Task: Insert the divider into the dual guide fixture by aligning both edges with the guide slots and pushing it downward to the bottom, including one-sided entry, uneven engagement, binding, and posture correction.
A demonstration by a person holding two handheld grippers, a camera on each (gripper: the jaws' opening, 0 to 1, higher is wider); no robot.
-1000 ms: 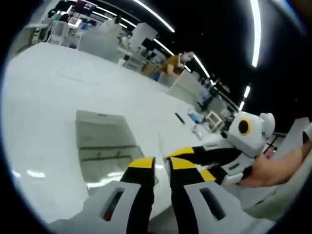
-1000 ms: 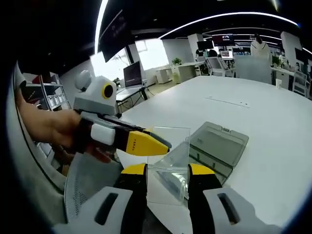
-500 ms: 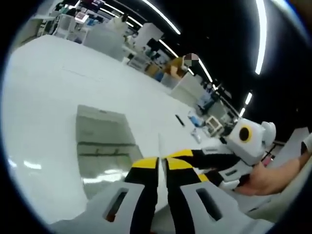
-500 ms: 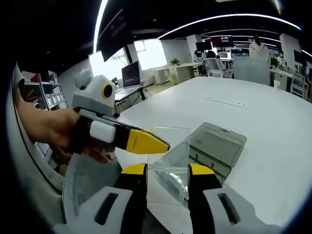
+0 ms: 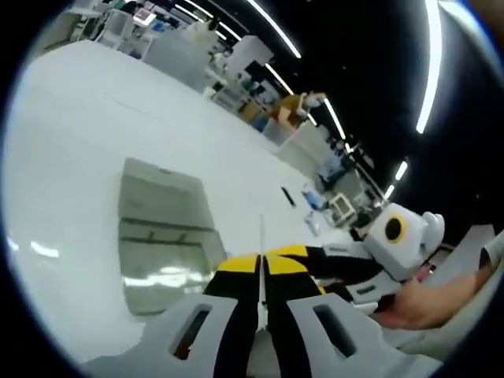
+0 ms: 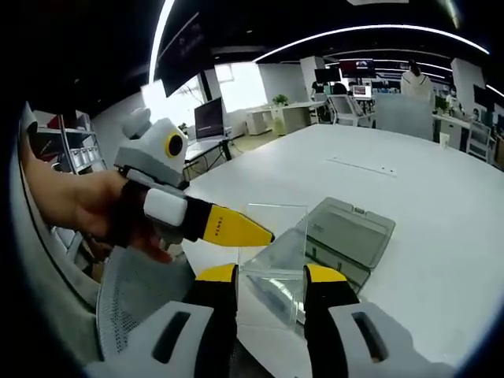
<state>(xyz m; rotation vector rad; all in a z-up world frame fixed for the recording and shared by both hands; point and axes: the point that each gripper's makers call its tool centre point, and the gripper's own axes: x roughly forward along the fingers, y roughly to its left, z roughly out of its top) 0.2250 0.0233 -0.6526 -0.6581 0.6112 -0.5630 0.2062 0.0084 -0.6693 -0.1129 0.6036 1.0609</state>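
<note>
The clear divider [image 6: 272, 260] hangs above the white table [image 6: 425, 189], just short of the smoky grey dual guide fixture [image 6: 346, 236]. My right gripper [image 6: 272, 272] is shut across it, one jaw on each side edge. My left gripper [image 6: 264, 234] reaches in from the left and pinches the divider's upper left part. In the left gripper view the divider [image 5: 262, 232] is edge-on, a thin pale line rising between the tips of my left gripper [image 5: 262, 261], which is shut on it. The fixture [image 5: 161, 228] lies flat on the table at left. My right gripper [image 5: 315, 260] comes in from the right.
A hand [image 6: 75, 205] holds the left gripper over the table's near edge, beside a grey mesh chair back [image 6: 134, 295]. A dark pen [image 5: 290, 194] and small items lie farther along the table [image 5: 71, 142]. Desks, monitors and a standing person [image 6: 417, 75] are far behind.
My left gripper's jaws have come together from a clear gap to shut on the divider's faces. The right gripper's hold on the divider is the same, and the fixture has stayed put.
</note>
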